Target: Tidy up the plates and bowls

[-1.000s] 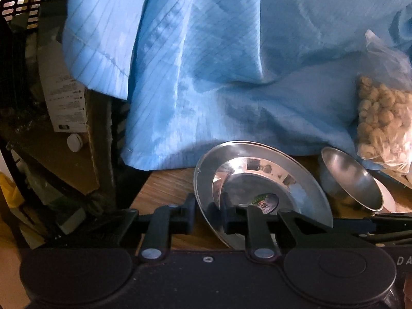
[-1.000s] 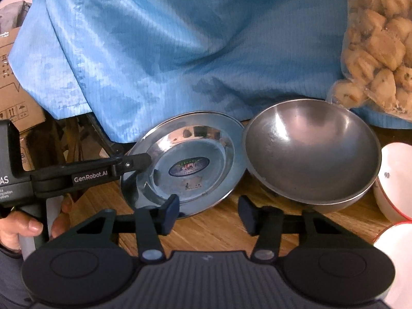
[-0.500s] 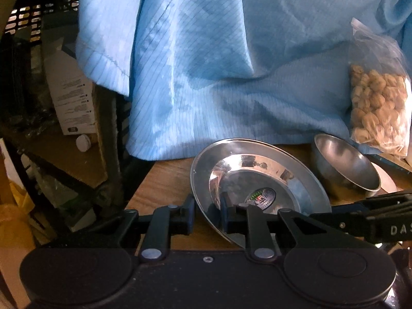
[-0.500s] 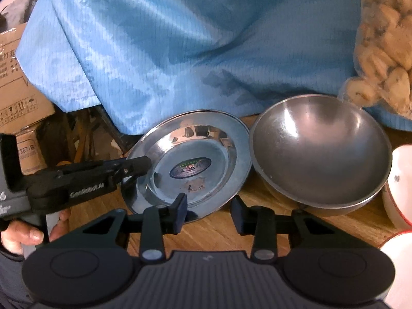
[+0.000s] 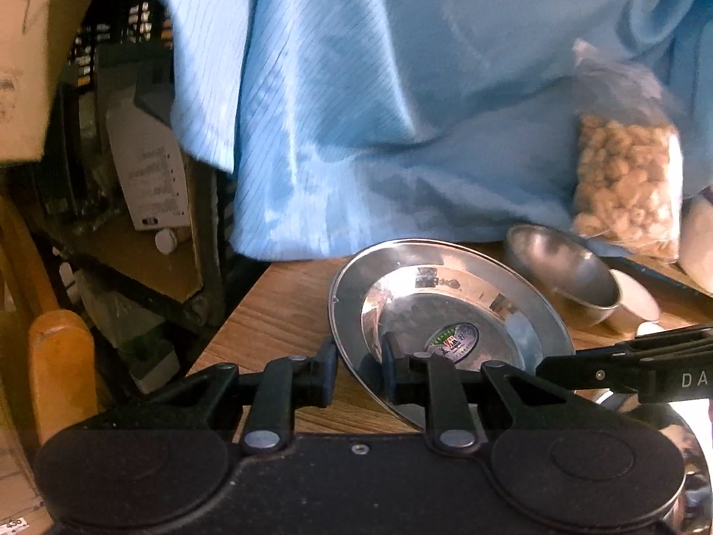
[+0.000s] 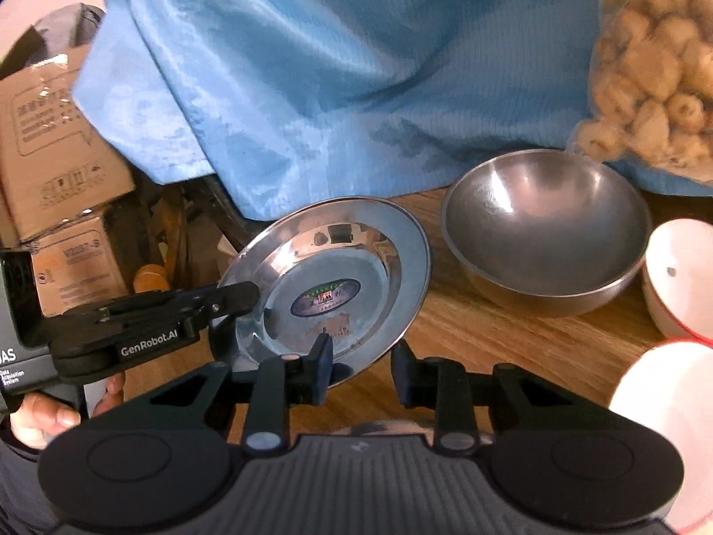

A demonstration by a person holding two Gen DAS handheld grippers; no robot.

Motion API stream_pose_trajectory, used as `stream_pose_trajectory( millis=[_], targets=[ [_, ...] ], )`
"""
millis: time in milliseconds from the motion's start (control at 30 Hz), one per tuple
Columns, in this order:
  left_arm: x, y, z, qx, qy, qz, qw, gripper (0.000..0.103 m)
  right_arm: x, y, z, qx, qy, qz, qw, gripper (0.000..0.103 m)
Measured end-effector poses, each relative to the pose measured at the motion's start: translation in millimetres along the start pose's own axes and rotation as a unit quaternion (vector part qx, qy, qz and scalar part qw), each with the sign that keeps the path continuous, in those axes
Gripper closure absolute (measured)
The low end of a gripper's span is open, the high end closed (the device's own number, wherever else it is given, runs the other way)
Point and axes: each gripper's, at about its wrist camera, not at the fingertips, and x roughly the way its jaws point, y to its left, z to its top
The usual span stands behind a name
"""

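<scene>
A shiny steel plate (image 6: 329, 276) with an oval sticker in its middle hangs tilted above the wooden table (image 6: 490, 334). My left gripper (image 5: 358, 370) is shut on its rim, one finger inside the dish and one outside. From the right wrist view the left gripper (image 6: 231, 298) bites the plate's left edge. My right gripper (image 6: 363, 368) is closing, and the plate's near rim sits between its jaws with a gap still showing beside the right finger. A deep steel bowl (image 6: 543, 227) stands upright on the table to the right of the plate.
Two white bowls with red rims (image 6: 682, 276) sit at the right edge. A clear bag of pale snacks (image 6: 650, 67) leans behind the steel bowl. Blue cloth (image 6: 334, 67) hangs over the table's far side. Cardboard boxes (image 6: 53, 133) and a hand are at the left.
The plate has risen and tilted further, away from the steel bowl, carried by the left gripper. The right jaws have narrowed around the plate's near rim.
</scene>
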Motion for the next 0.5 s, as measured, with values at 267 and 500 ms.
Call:
stream_pose_trajectory(
  millis=[267,500],
  targets=[
    [-40,-26,-2,0.016,-0.024,-0.006,0.9996,0.081,-50,10,-15,-0.015,-0.031,0.008,0.999,0.071],
    [-64,-62,-9,0.04,-0.036,-0.021,0.9983,0.08,-94,7,-36,-0.014,-0.049,0.0,0.999,0.071]
  ],
)
